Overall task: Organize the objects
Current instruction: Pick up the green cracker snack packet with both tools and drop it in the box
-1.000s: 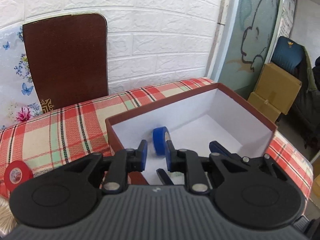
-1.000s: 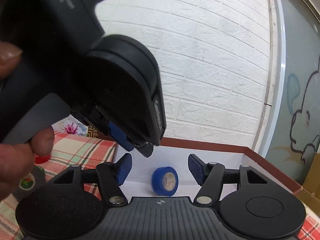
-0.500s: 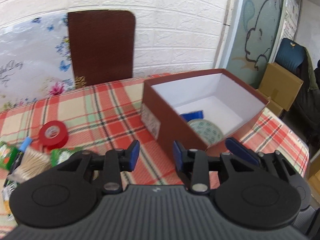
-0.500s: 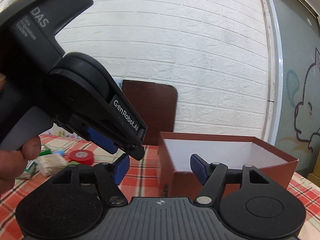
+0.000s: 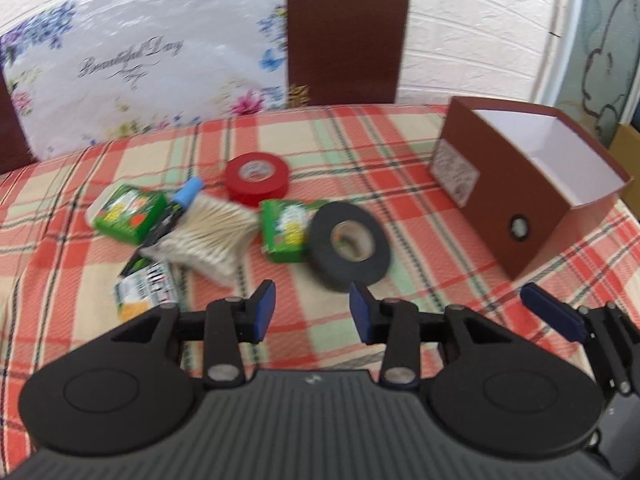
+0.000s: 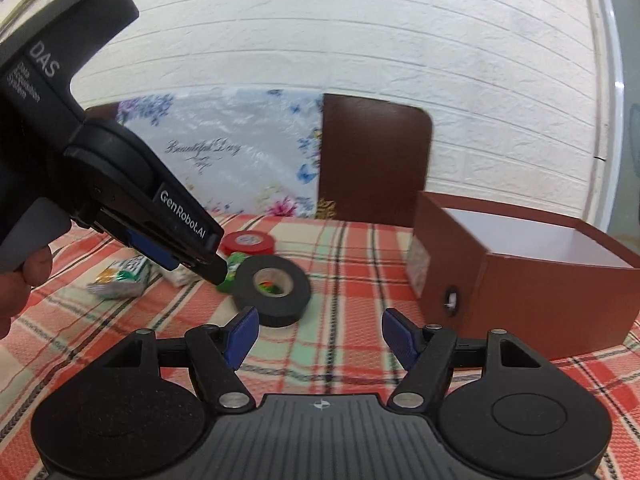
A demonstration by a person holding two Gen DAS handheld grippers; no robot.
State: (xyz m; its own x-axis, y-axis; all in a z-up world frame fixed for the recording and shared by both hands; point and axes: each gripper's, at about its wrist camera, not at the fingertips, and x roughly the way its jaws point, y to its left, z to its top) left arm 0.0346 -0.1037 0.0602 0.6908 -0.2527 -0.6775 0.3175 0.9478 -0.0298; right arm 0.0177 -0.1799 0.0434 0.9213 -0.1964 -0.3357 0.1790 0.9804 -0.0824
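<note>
Plaid worktop (image 5: 360, 148), broad and level, far edge against a white brick wall (image 6: 360, 40). Brown box (image 5: 520, 196) open-topped at the right, white inside, contents hidden. Left of it, bare cloth, then a cluster: black tape (image 5: 350, 246) lying flat, hole up, just beyond the left gripper (image 5: 312, 312), slightly right of the gap. Cotton swabs (image 5: 212, 236) lying with long axis left to right. Two green packs (image 5: 128, 212) (image 5: 286, 230) flanking them; red tape (image 5: 256, 178) farther back. Left jaws narrow but opening, nothing between. Right gripper (image 6: 316, 334) moderately wide, empty, tape ahead toward its left finger.
</note>
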